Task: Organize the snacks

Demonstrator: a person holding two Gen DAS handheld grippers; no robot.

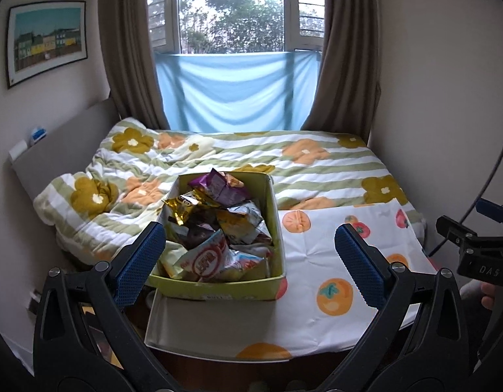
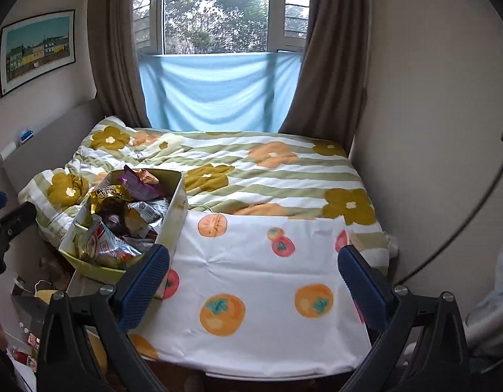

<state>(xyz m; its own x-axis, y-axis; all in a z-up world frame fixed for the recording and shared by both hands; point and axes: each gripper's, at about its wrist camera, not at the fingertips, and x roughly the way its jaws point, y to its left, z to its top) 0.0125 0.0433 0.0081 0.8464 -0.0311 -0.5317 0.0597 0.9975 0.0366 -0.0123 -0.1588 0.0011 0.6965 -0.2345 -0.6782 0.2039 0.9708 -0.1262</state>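
A small bedroom lies ahead of us, its bed (image 2: 284,176) running back to a curtained window, with a white persimmon-print cloth (image 2: 261,281) spread over the near end. At that cloth's left edge stands a yellow-green box (image 1: 218,289), its long axis running away from us toward the window, heaped with snack packets (image 1: 215,225) that rise above its rim; the cloth beside it carries nothing else. Our left gripper (image 1: 251,261) hangs with its jaws spread wide and nothing between them, the box straight ahead and partly framed by its fingers. Our right gripper (image 2: 254,281), likewise wide apart and empty, faces the bare cloth, with the box off to its left, just beyond its left finger. So we judge the left hand nearer the packets. Packets all in the box would suit either sorting yet to come or gathering done.
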